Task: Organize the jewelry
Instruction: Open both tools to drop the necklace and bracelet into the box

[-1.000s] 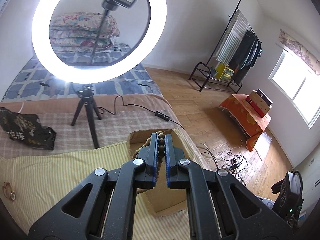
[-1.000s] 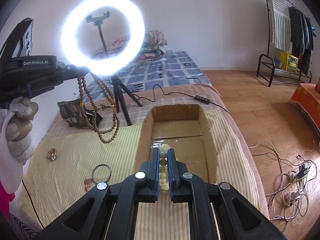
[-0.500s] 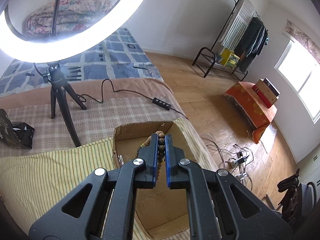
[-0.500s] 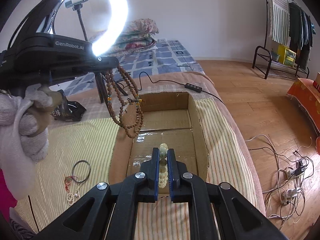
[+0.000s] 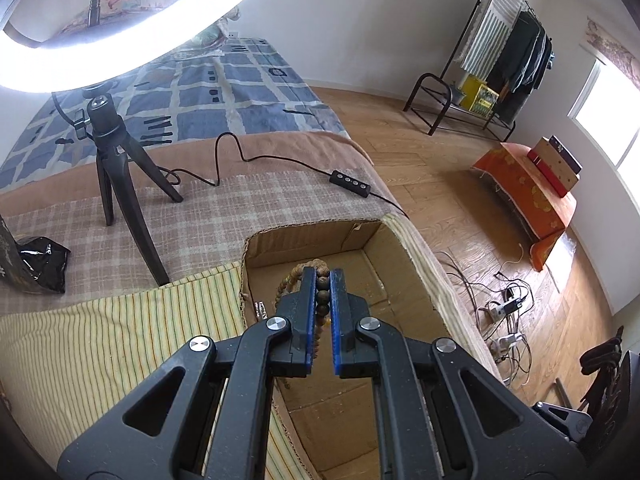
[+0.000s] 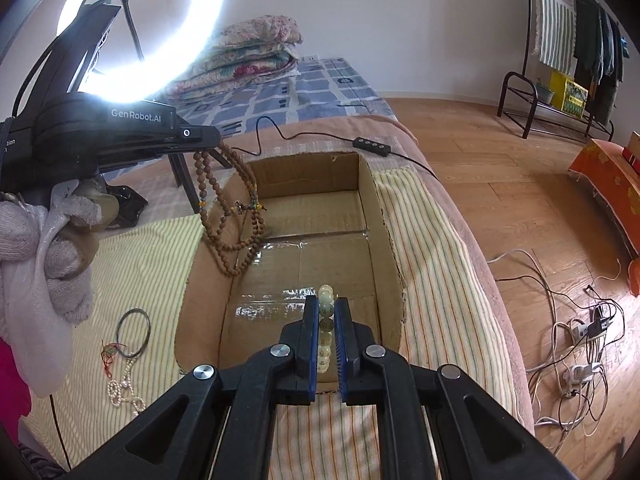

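My left gripper (image 5: 322, 280) is shut on a long brown wooden bead necklace (image 5: 322, 300). In the right wrist view its loops (image 6: 236, 216) hang from the left gripper (image 6: 214, 140) over the left wall of the open cardboard box (image 6: 372, 208). My right gripper (image 6: 326, 308) is shut on a pale green bead bracelet (image 6: 326, 296) and holds it over the near part of the box. The box (image 5: 392, 256) also shows under the left gripper.
A thin dark bangle (image 6: 134, 332), a red cord and a pearl strand (image 6: 124, 390) lie on the striped cloth (image 6: 432, 264) left of the box. A ring light on a tripod (image 5: 116, 176), its cable remote (image 5: 350, 180) and a black bag (image 5: 36, 264) stand behind.
My left gripper has moved right with the wooden necklace, from over the striped cloth to above the box's left side. My right gripper has stayed over the box with the bracelet.
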